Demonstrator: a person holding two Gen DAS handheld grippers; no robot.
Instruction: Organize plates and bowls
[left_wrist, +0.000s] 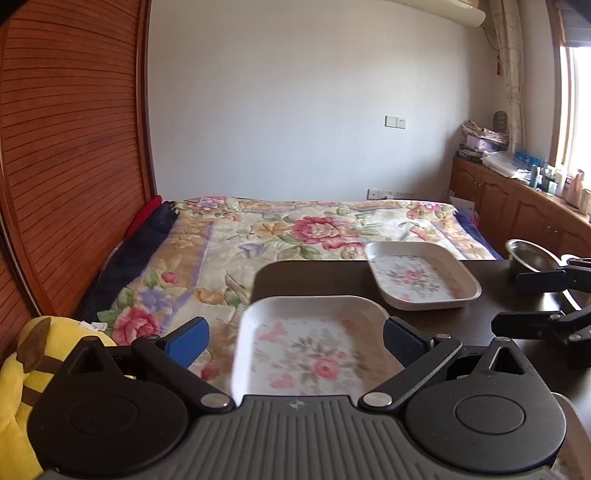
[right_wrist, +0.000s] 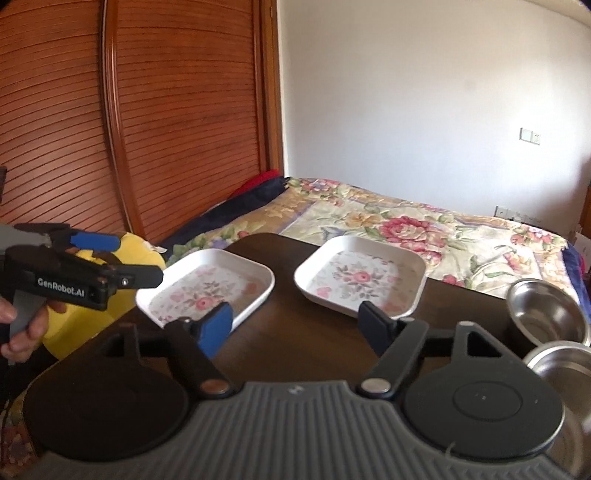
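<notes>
I see both hand-held grippers, left (left_wrist: 295, 341) and right (right_wrist: 297, 323), wide open and empty above the table (right_wrist: 295, 332), near two floral plates (right_wrist: 207, 284).

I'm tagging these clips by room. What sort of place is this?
Most likely a bedroom: a bed with a floral quilt lies beyond the dark table, beside a louvred wooden wardrobe. The dishes look set out for the task.

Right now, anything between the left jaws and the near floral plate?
Nothing visible. The left gripper is open with the near floral plate directly ahead between its jaws. The second floral plate and steel bowl sit farther back, off to the right.
</notes>
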